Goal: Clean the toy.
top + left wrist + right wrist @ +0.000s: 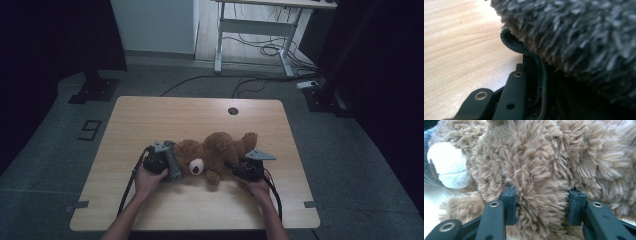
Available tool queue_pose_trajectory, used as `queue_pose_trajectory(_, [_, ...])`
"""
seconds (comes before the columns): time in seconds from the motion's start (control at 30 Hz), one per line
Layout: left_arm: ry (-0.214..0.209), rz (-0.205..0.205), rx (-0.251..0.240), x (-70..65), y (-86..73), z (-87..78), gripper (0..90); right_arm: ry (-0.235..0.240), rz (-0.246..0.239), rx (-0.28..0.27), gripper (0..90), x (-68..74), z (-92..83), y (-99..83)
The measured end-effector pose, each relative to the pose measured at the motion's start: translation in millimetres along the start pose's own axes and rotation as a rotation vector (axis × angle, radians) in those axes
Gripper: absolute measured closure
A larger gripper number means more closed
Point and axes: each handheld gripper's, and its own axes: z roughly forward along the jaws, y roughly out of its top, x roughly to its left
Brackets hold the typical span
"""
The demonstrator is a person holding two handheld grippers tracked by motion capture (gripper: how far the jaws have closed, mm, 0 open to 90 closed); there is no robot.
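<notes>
Wooden table (150, 120) holds the teddy bear (215, 150) lying near its front edge, my right gripper (541, 206) pinching its fuzzy body while my left gripper (534, 75), clamped on a grey knit garment (172, 167), looks set to pull it over the head.

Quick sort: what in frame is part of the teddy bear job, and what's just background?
In use:
- brown teddy bear, lying on the table
- grey knitted piece at its head, dark cord edge
- left hand-held gripper, shut on that edge
- right hand-held gripper, jaws pressed into the bear's fur

Lying about:
- white desk frame
- floor cables
</notes>
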Motion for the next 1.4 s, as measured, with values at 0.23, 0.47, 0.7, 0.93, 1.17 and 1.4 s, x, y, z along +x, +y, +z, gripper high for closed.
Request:
queue_pose_trajectory(0.23, [0.008,-0.022,-0.009,9.1,12.8,-0.6,82.0,-0.022,-0.016,-0.013,55.1,-7.5,13.6,7.6])
queue_pose_trajectory(0.47, [0.002,-0.029,-0.128,16.3,41.0,-36.9,81.8,-0.014,-0.035,-0.016,54.9,-8.2,14.4,7.8])
queue_pose_trajectory(0.7, [-0.024,0.052,-0.158,-12.2,86.3,-35.9,81.5,-0.017,-0.046,-0.019,54.8,-6.2,13.5,6.7])
queue_pose_trajectory(0.93, [-0.080,0.147,-0.150,-54.2,109.9,-14.2,81.5,-0.010,-0.050,-0.022,54.7,-5.8,12.2,5.5])
queue_pose_trajectory(1.17, [-0.038,0.213,-0.067,-67.8,102.3,9.6,81.4,-0.007,-0.056,-0.022,54.1,-4.7,11.9,5.2])
queue_pose_trajectory(1.4, [-0.047,0.220,-0.076,-64.2,86.0,3.5,82.0,0.005,-0.064,-0.016,53.6,-1.6,9.9,3.8])
